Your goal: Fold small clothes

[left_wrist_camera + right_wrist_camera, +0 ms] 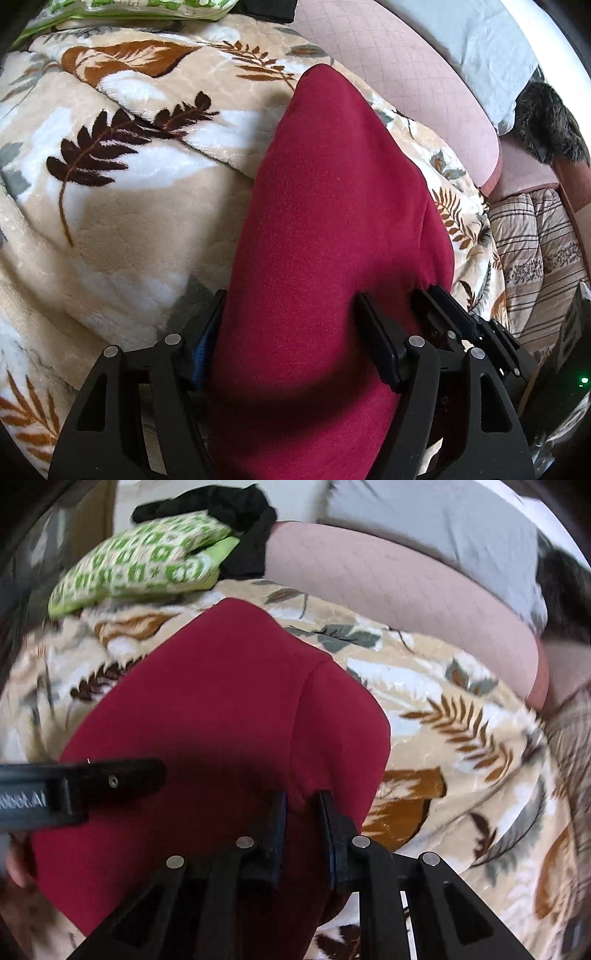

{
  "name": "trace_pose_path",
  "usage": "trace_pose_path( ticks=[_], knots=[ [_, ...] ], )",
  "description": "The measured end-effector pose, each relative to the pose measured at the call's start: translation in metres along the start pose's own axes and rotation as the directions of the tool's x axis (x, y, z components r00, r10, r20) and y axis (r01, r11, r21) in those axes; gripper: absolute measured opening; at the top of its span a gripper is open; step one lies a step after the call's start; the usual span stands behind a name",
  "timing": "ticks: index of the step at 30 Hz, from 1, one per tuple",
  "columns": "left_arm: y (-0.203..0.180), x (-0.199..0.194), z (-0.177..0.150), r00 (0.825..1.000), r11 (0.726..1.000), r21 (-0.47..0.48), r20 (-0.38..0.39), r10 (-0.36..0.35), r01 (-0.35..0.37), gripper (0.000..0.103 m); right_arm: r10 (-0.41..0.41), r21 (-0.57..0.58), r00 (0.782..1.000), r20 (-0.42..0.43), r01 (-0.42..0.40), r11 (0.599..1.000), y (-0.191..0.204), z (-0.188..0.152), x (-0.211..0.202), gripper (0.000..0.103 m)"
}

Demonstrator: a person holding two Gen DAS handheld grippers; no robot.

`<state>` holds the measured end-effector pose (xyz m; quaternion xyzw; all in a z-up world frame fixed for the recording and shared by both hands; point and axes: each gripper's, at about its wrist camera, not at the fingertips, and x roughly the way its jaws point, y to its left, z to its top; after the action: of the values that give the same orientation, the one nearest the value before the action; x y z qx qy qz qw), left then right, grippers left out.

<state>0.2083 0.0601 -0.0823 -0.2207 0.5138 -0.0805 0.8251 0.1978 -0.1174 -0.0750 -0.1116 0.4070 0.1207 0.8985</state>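
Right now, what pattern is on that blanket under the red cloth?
Beige blanket with brown, rust and grey leaf fronds on white patches; clearest in the left wrist view.

- My dark red garment point(325, 221) lies folded on the leaf-patterned blanket point(110, 206), long and tapering.
- One layer overlaps along its right edge.

The red garment point(325, 221) is matt, soft knit cloth. Under it, the leaf-print blanket point(122, 206) is thick, fluffy fleece. Beside the blanket, the pink cushion point(399, 74) has smooth quilted fabric.
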Motion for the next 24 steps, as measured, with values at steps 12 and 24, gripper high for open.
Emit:
trace_pose_path(
  ticks=[12,24],
  knots=[
    [0.001,0.001,0.002,1.0,1.0,-0.016,-0.006,-0.008,0.008,0.071,0.138,0.072,0.989,0.053,-0.142,0.987,0.005,0.104,-0.008,0.016],
    [0.002,0.002,0.004,1.0,1.0,-0.001,-0.018,-0.023,0.023,0.073,0.175,-0.106,0.968,-0.178,-0.196,0.975,0.034,0.11,0.101,0.019]
  ],
)
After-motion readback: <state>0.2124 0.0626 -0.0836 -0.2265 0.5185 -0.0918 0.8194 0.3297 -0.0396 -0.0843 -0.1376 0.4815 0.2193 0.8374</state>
